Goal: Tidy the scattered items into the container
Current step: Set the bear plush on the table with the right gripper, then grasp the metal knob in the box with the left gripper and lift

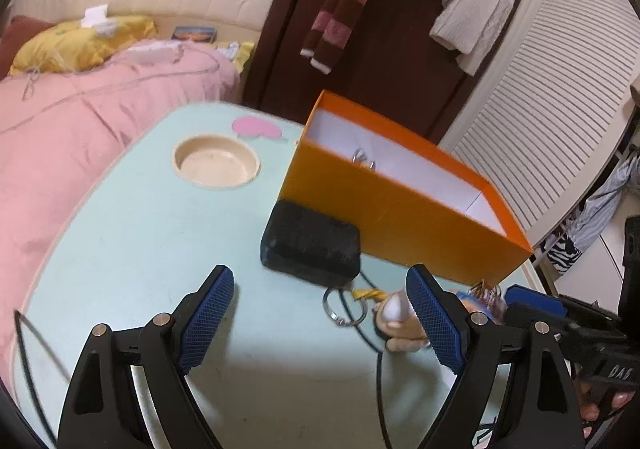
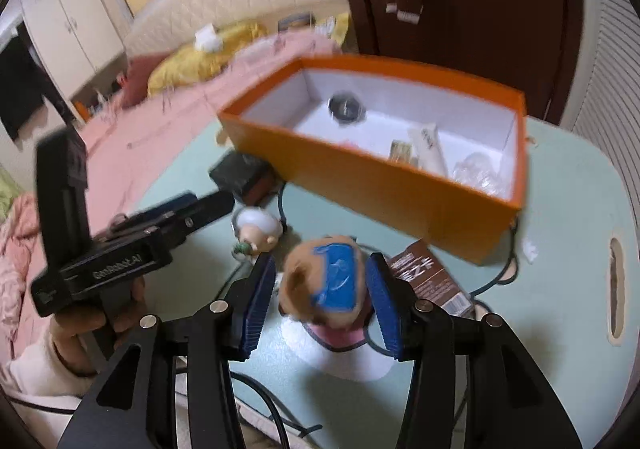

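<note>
Right gripper [image 2: 320, 293] straddling plush toy [image 2: 326, 281], pads apart | left gripper [image 1: 320, 313] released | orange box [image 2: 384, 185] near

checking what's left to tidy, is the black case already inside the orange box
No, the black case sits on the table outside the orange box, against its near wall.

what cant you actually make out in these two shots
- Right claw: whether its blue pads press the brown plush toy with blue goggles; motion blur, narrow gaps.
- Orange cardboard box: in the left wrist view its near wall hides most contents; only a metal ring shows.
- Brown printed packet: text blurred, partly behind the right claw.
- Small white-haired figurine: partly covered by the left claw's finger.
</note>
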### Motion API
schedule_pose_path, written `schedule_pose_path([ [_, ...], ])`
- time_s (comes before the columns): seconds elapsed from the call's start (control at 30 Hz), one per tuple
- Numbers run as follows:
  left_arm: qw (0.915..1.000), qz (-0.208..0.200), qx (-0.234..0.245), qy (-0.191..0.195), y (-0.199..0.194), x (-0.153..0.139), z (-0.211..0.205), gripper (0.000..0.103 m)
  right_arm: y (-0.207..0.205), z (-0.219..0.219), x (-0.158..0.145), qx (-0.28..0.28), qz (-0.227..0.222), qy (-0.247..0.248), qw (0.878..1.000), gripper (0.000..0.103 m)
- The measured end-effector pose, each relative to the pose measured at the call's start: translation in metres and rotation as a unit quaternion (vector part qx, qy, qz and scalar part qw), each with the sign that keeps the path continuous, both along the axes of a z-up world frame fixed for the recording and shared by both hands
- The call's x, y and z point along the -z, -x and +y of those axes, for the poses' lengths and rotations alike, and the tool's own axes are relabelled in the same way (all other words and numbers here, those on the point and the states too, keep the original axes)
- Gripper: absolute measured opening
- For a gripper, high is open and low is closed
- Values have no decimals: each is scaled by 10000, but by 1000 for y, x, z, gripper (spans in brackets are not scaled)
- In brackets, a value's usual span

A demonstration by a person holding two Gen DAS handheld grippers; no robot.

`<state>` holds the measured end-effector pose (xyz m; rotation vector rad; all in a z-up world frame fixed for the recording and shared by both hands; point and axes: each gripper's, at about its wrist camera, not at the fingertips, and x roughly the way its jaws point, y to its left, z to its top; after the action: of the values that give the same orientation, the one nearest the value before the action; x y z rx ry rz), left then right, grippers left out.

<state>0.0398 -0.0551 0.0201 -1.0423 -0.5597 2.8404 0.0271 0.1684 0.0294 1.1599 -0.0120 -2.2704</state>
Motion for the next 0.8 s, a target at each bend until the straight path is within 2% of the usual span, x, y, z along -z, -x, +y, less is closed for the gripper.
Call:
schedule_pose_path([
  [0.07,9999,133,31,36,1,-18,1,87,-2,13,-5,138,90,410,9990,52],
  [0.13,9994,254,199,138,8,-41,6,87,-3,27,-5,324,105,806,9962,66],
  [0.17,9988,268,294,282,14,-51,11,87,-5,34,-5,415,125,973,9943,66],
  [0.23,9956,267,494,752,33,-75,26,85,-6,44,-4,506,142,1286,9903,66],
  [0.33,9862,-40,750,1475,74,-87,52,66,-4,53,-7,507,162,1581,9860,66],
  [0.37,9815,-193,845,1705,91,-88,61,65,-4,55,-7,481,151,1645,9851,66],
  [0.43,9724,-568,957,2052,122,-79,78,65,-3,58,-5,436,78,1775,9831,66],
  [0.57,9499,-1480,1014,2558,174,-50,101,51,-3,66,-4,428,-64,1922,9804,66],
  [0.67,9367,-1954,985,2734,199,-29,106,51,-1,68,-3,408,-82,1979,9793,66],
  [0.73,9323,-2133,948,2762,208,-17,106,51,0,66,-2,374,-121,1995,9791,66],
  [0.77,9303,-2237,953,2746,213,-11,105,44,0,66,-2,350,-145,1997,9791,66],
  [0.8,9297,-2343,987,2666,215,-5,103,33,0,65,-2,330,-164,1985,9794,66],
])
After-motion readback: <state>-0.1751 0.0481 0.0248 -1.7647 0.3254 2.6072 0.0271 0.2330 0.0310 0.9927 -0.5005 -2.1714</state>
